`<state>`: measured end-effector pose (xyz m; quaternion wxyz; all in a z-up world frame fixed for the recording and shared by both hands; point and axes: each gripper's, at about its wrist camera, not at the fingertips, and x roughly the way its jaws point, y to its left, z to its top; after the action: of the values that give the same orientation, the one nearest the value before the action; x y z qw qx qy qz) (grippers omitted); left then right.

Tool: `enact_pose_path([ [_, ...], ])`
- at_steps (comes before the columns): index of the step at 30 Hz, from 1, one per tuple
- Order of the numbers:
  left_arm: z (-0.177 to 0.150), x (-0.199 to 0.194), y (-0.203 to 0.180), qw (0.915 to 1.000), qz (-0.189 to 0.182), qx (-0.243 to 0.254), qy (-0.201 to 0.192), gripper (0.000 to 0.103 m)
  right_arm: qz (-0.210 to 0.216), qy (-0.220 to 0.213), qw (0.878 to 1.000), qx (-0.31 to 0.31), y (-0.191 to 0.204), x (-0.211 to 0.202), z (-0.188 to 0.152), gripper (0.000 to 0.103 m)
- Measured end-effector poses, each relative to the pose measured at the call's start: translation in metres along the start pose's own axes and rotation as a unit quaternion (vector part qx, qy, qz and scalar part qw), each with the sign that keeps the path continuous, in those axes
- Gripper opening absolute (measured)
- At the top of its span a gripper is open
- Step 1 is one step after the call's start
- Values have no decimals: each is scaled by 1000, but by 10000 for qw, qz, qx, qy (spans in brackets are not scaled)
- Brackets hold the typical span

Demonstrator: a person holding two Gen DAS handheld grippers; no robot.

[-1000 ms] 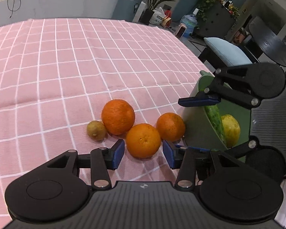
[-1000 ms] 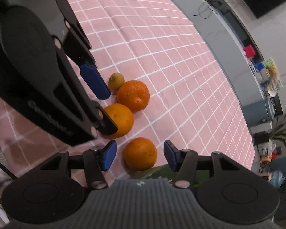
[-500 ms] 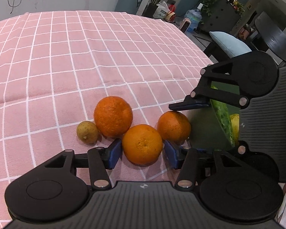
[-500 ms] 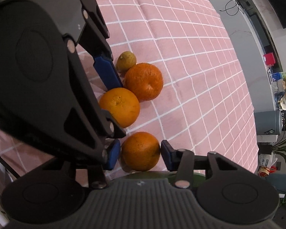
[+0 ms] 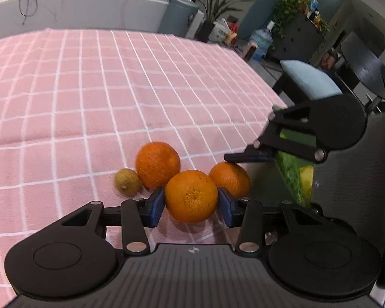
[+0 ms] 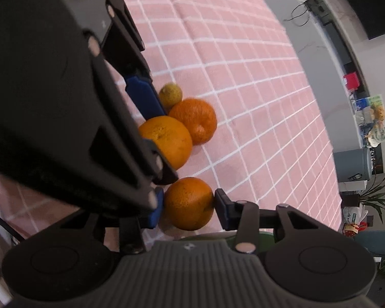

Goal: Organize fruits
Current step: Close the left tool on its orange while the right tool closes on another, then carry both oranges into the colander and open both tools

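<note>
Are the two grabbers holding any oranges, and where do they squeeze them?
Yes. Left gripper pinches the front orange by its sides; right gripper pinches another orange likewise.

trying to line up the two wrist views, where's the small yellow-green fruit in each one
Left wrist view: the small yellow-green fruit sits left of centre, at the left end of the fruit cluster, touching the far orange.
Right wrist view: it sits above centre, at the top of the cluster, just beyond that same orange.
Shared landmark: the pink checked tablecloth.
</note>
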<state>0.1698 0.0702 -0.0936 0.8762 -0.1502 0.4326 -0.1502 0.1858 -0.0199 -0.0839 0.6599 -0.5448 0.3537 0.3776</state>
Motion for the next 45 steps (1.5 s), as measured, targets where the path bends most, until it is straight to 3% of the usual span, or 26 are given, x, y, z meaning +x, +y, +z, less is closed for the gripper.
enact_pose_path([
  [5, 3, -32, 3, 9994, 114, -194, -262, 50, -114, -417, 9974, 583, 0, -26, 1, 39],
  [10, 5, -57, -4, 9983, 238, -225, -484, 50, -172, -938, 9837, 1523, -6, -62, -6, 39],
  [16, 6, -75, -30, 9976, 253, -39, -639, 50, -439, -1436, 9545, 2578, -11, -101, -35, 39],
  [21, 6, -78, -57, 9974, 208, 204, -658, 50, -691, -1664, 9218, 3433, -12, -123, -71, 39],
  [27, 7, -67, -88, 9973, 77, 464, -571, 50, -833, -1628, 8902, 4173, -13, -134, -118, 39],
  [33, 8, -43, -118, 9965, -34, 770, -320, 50, -902, -1450, 8724, 4580, -9, -127, -149, 39],
  [45, 11, 11, -151, 9923, -40, 1218, 207, 50, -1012, -1094, 8546, 4975, -22, -99, -182, 39],
])
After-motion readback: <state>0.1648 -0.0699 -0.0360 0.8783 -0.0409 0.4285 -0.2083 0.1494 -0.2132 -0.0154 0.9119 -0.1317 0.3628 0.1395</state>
